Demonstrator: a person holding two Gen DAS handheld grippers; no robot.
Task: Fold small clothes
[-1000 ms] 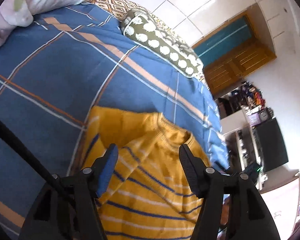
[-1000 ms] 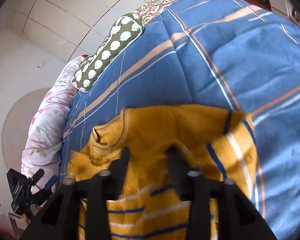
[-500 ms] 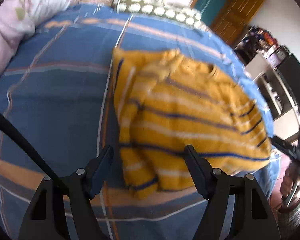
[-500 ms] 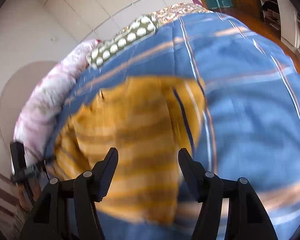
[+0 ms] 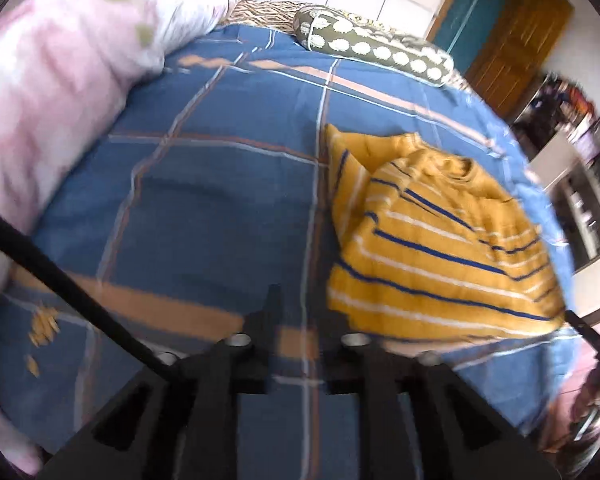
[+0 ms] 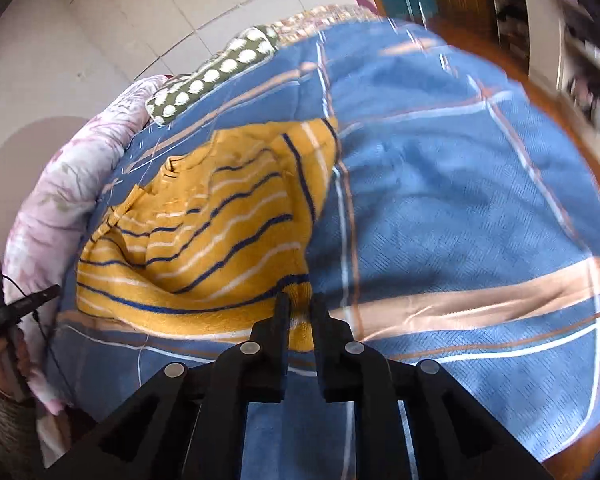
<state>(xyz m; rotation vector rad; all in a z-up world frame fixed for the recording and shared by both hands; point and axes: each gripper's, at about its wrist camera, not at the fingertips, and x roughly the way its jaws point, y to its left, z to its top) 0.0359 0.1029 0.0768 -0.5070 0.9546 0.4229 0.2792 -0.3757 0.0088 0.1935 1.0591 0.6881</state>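
Note:
A small yellow sweater [image 5: 432, 240] with blue and white stripes lies partly folded on the blue checked bedspread [image 5: 220, 200]. It also shows in the right wrist view [image 6: 220, 232]. My right gripper [image 6: 299, 308] is shut on the sweater's lower hem corner at the near edge. My left gripper [image 5: 312, 312] sits just left of the sweater's lower left corner; its fingers are blurred, the left finger [image 5: 274, 304] shows dark, and I cannot tell whether the corner is between them.
A green dotted pillow [image 5: 372, 48] lies at the head of the bed. A pink floral quilt [image 5: 60, 80] is bunched along the left side. A wooden door [image 5: 512, 40] and shelves [image 5: 580, 184] stand to the right of the bed.
Both grippers pulled back from the sweater's collar to its hem. The right jaws went from open to shut on the hem corner. The left jaws narrowed.

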